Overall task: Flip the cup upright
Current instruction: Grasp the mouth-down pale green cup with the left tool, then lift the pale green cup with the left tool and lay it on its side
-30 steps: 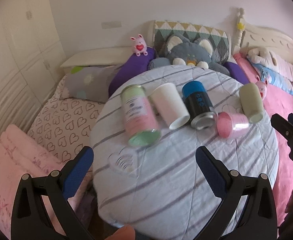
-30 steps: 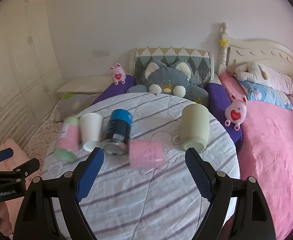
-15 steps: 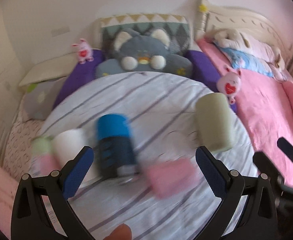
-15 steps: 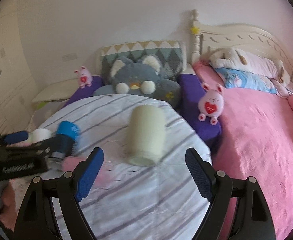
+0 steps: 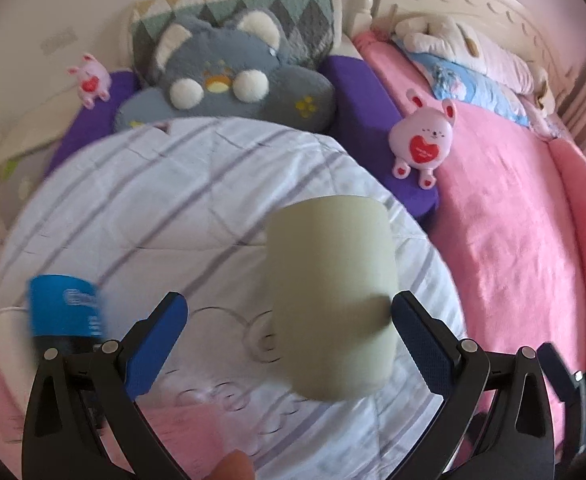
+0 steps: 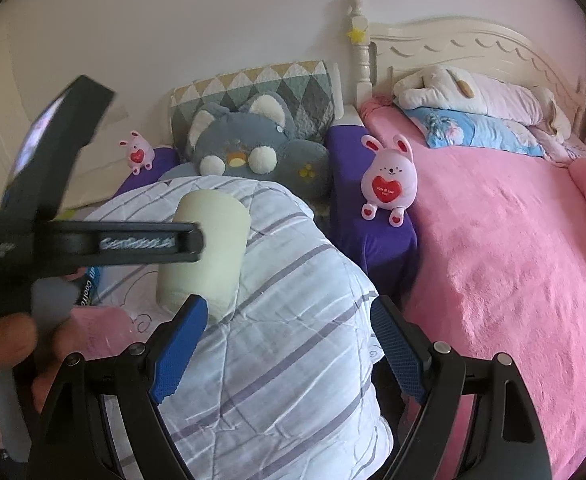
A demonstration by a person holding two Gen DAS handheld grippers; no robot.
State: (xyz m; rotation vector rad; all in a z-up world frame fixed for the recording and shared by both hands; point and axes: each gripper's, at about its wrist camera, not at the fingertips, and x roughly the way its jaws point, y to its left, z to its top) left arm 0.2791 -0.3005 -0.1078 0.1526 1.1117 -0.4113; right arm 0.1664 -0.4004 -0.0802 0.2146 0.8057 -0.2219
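A pale green cup (image 5: 333, 300) lies on its side on the round striped table cover (image 5: 173, 184), its open end toward me. My left gripper (image 5: 289, 320) is open around it; the right finger (image 5: 417, 332) is at the cup's side and the left finger (image 5: 157, 332) stands apart. In the right wrist view the same cup (image 6: 209, 248) lies behind the left gripper's body (image 6: 93, 244). My right gripper (image 6: 285, 344) is open and empty over the cover's right part.
A blue can (image 5: 65, 308) and a pink cup (image 5: 185, 432) lie left of the green cup. A grey cat cushion (image 5: 229, 72) and purple cushions sit behind the table. A pink bed (image 6: 513, 260) with plush rabbits (image 6: 389, 178) lies to the right.
Both grippers have swung right along the row of lying cups. My left gripper has closed in on the pale green cup, which now sits between its fingers.
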